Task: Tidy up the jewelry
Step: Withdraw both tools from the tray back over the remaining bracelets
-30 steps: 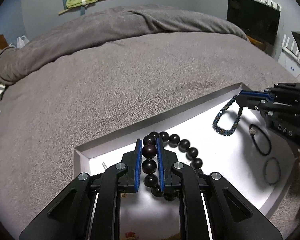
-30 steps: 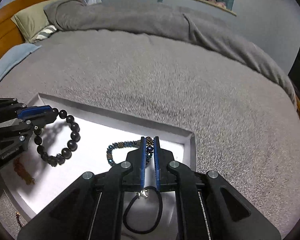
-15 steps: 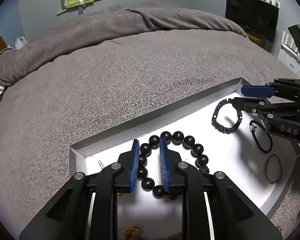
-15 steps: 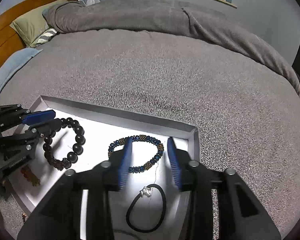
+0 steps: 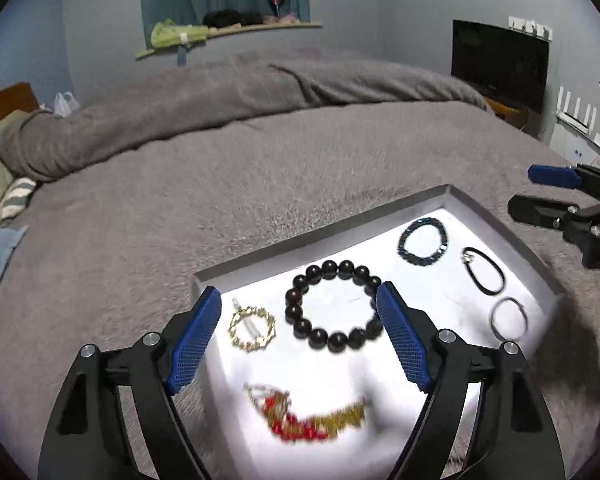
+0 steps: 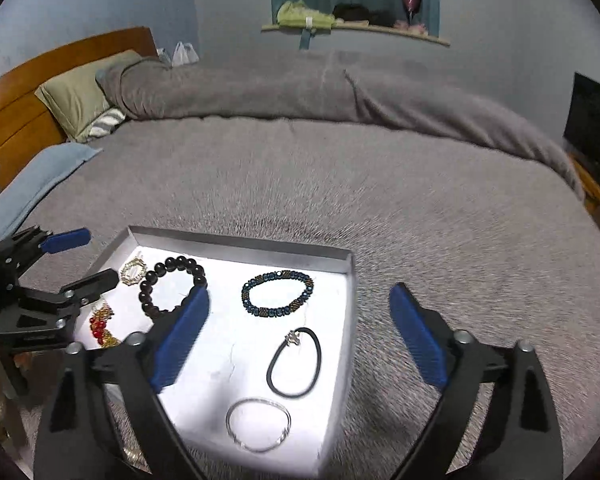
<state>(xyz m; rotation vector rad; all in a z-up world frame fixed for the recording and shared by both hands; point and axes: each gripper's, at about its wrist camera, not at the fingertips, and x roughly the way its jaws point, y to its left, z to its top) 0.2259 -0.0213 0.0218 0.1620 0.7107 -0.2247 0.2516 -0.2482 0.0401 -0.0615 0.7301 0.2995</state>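
As both jaws have just been opening, the left hand-held gripper point(image 5: 298, 334) and right hand-held gripper point(image 6: 298, 326) hang empty; released bracelets lie in the tray point(image 6: 236, 243), dark beads point(image 5: 334, 306) at ten o'clock of the blue point(image 6: 278, 294).

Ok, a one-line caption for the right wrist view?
Right gripper open above a white tray of bracelets on a grey bed, jaws just opened, nothing between them.

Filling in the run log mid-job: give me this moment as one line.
left gripper: just opened, empty | right gripper: just opened, empty | dark bead bracelet, blue bead bracelet: lying in white tray
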